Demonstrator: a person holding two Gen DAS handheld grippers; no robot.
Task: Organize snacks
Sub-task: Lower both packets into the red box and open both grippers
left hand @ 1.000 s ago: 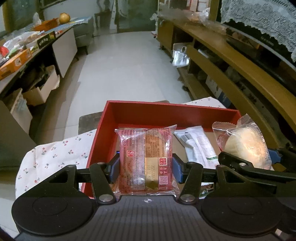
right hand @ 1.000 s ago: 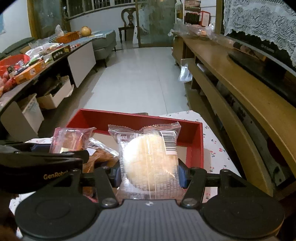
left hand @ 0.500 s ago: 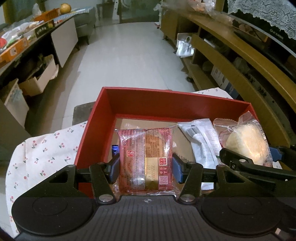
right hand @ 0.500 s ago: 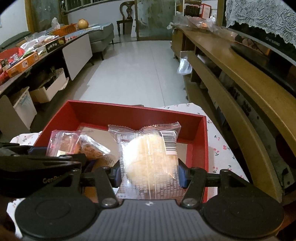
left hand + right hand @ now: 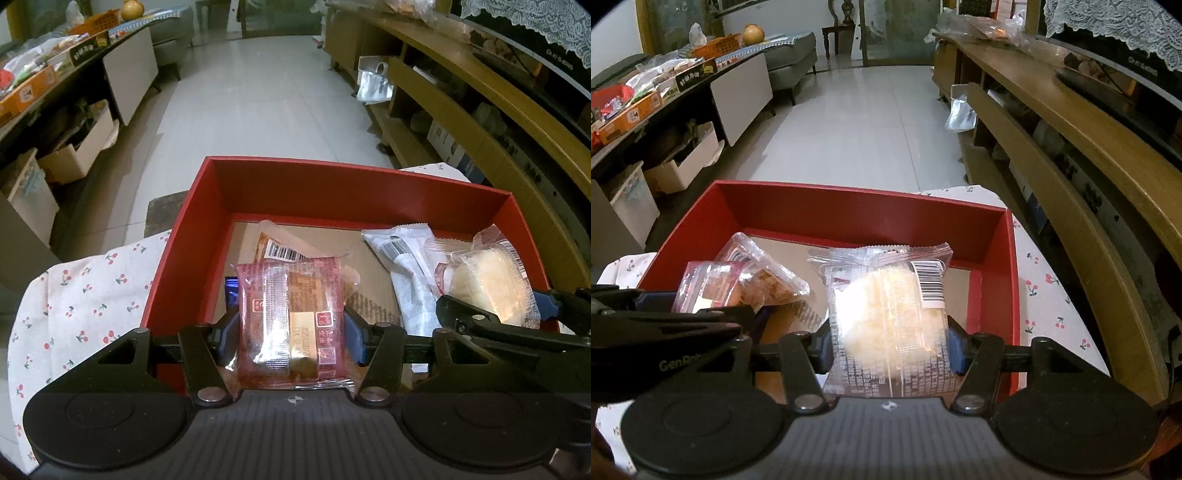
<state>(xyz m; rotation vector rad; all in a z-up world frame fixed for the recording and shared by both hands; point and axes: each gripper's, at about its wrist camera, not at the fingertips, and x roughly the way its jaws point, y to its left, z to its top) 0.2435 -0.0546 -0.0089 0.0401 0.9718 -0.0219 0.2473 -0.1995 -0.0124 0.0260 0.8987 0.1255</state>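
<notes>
1. The left gripper (image 5: pixel 291 328) has a red-wrapped pastry (image 5: pixel 293 321) between its fingers, edges against the blue pads; the jaws are opening, so the hold looks to be easing off
2. The right gripper (image 5: pixel 890 345) has a clear-wrapped pale round cake (image 5: pixel 886 321) between its fingers in the same way, and its jaws are opening too
3. Both packets hang over the red box (image 5: pixel 354 188), which sits on a cherry-print cloth (image 5: pixel 77 280); ahead of the left fingers lie a packet with a barcode (image 5: pixel 284 247) and a white sachet (image 5: pixel 402 266) on the cardboard floor of the box
4. Handling, as a guess: both are light, and the film is slick and crinkly, so it may slide on the pads. The filling inside is likely soft and crumbly, and a hard squeeze could crush it
5. Best hold is across the two side edges at the middle, where the cake fills the wrapper, not on the loose sealed ends
6. Looks: the red one is squarish with a gold label and small print; the pale one shows a white dome through clear film, with a barcode near the far right corner
</notes>
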